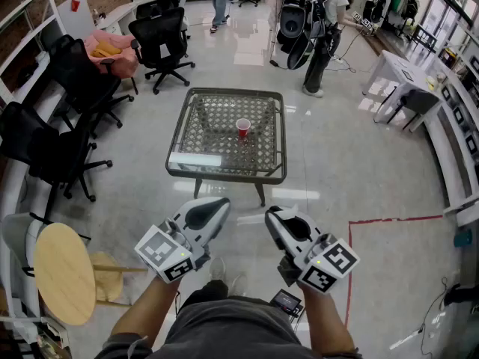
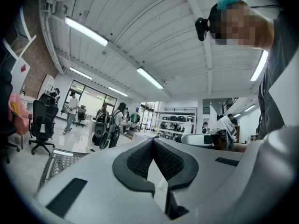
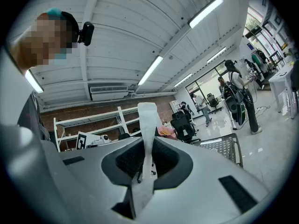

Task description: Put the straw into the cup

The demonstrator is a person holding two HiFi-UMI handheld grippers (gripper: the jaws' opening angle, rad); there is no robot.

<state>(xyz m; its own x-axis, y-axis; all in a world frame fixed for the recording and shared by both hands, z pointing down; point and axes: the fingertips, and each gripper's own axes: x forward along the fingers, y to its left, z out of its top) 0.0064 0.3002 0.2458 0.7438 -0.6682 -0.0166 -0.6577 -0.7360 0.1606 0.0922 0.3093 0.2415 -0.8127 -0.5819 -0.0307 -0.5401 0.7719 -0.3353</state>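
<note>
White straw [image 3: 148, 120], likely light and bendy: you held it near one end in your right gripper [image 3: 148, 146]; your left gripper [image 2: 153, 146] was closed, empty.

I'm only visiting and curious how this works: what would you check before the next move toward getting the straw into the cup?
1. Straw gripped: ok, the right gripper has its jaws shut on it.
2. Straw end sticks out past the jaws: ok.
3. Cup upright with its mouth open on the table: ok.
4. Cup within reach: not ok, the table stands well ahead of both grippers.
5. Left gripper empty: ok, its jaws are together on nothing.
</note>
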